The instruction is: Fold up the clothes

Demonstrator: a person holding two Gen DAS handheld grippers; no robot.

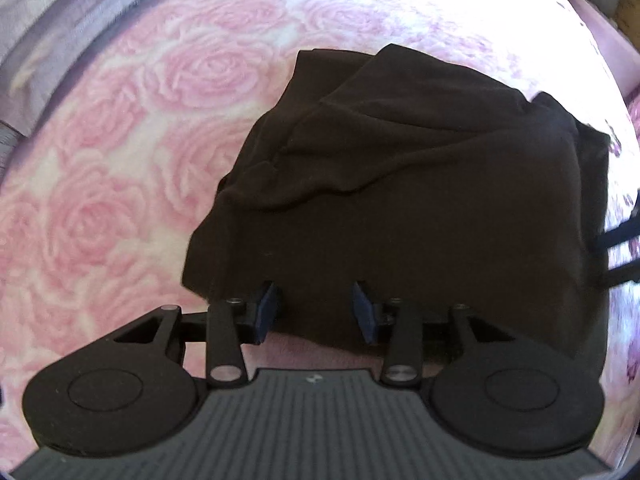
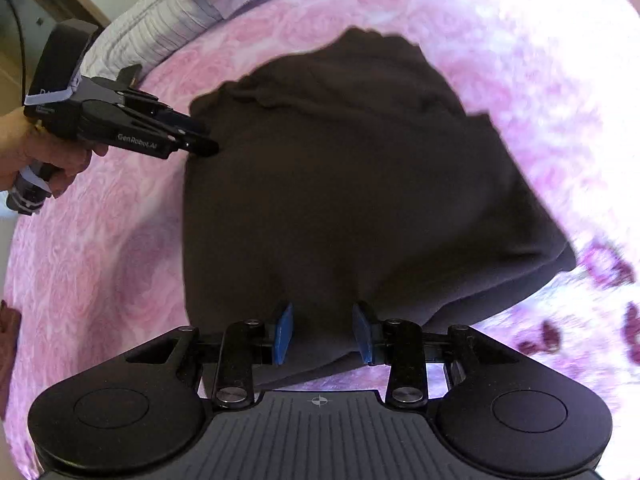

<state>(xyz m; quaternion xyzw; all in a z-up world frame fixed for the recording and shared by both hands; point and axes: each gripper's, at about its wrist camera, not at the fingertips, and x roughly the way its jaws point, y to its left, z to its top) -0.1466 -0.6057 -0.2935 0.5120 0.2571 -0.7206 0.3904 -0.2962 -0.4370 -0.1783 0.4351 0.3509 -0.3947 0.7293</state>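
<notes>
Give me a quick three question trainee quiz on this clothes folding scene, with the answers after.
1. True or false: the garment is white.
2. The bedspread pattern is: A stripes, B roses, C checks.
3. Fill in: in the right wrist view, the left gripper meets the garment's ___ edge as pictured.
Key: 1 false, it is dark. 2 B. 3 left.
</notes>
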